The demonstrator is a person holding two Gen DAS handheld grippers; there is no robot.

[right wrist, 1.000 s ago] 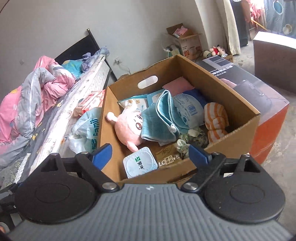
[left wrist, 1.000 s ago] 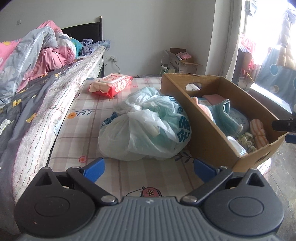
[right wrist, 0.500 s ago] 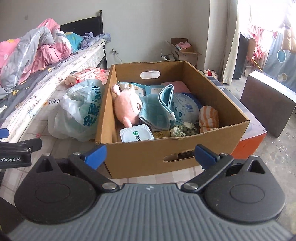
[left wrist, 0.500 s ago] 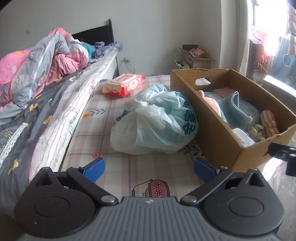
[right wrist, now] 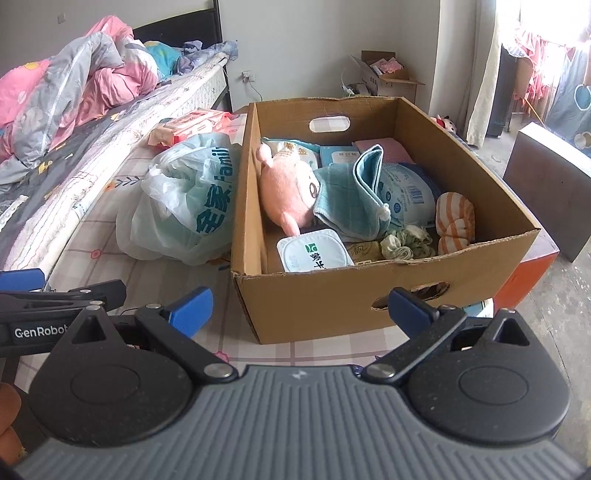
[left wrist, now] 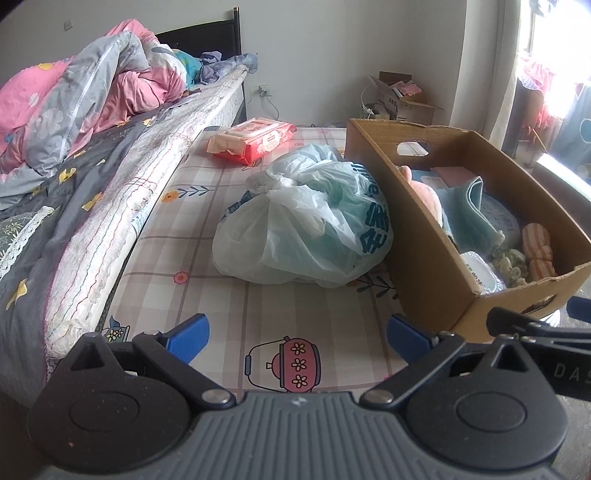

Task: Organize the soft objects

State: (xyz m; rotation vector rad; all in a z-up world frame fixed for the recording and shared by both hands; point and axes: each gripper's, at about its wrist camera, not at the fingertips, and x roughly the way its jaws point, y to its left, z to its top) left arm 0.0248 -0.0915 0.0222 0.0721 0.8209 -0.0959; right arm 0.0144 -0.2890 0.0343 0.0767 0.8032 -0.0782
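Cardboard box (right wrist: pixel 332 295), crinkled plastic bag (right wrist: pixel 184 206), fuzzy pink plush (right wrist: pixel 288 192), both tools spread apart, empty

You're in a home bedroom — lived-in, mid-tidy. At ten o'clock, a bed (left wrist: pixel 110 177) with a rumpled pink-and-grey quilt (left wrist: pixel 85 96) and a dark headboard (left wrist: pixel 207 33). A checked, cartoon-printed mattress (left wrist: pixel 229 295) lies low beside it. At twelve o'clock, a wall socket (left wrist: pixel 265 90) with a trailing cord; at two o'clock, a curtained window (right wrist: pixel 491 70) — laundry hanging beyond.
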